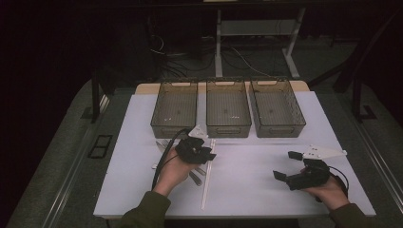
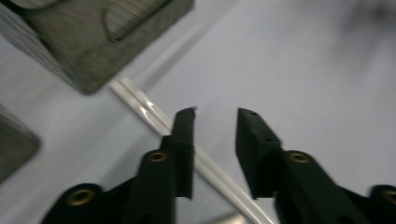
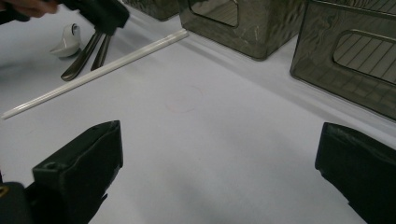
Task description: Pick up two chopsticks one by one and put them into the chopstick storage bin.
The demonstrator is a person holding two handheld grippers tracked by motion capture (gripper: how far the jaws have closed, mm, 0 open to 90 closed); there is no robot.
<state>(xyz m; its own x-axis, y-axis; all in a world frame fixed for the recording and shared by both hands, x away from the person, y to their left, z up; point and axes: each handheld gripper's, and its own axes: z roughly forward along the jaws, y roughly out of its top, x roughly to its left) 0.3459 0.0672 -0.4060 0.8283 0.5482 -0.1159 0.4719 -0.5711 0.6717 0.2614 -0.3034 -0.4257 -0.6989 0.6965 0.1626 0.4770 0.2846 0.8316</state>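
Two white chopsticks point(image 2: 154, 114) lie under the left gripper point(image 2: 215, 116), its jaws slightly apart and empty; centre them before closing, while the right gripper point(image 3: 219, 154) waits wide open.

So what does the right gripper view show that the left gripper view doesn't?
Right gripper view: the right gripper with wide-open jaws, metal cutlery handles and a white spoon. Left gripper view: the left gripper, jaws slightly apart and empty, over the white sticks. Shared: those sticks, grey bins, white table.
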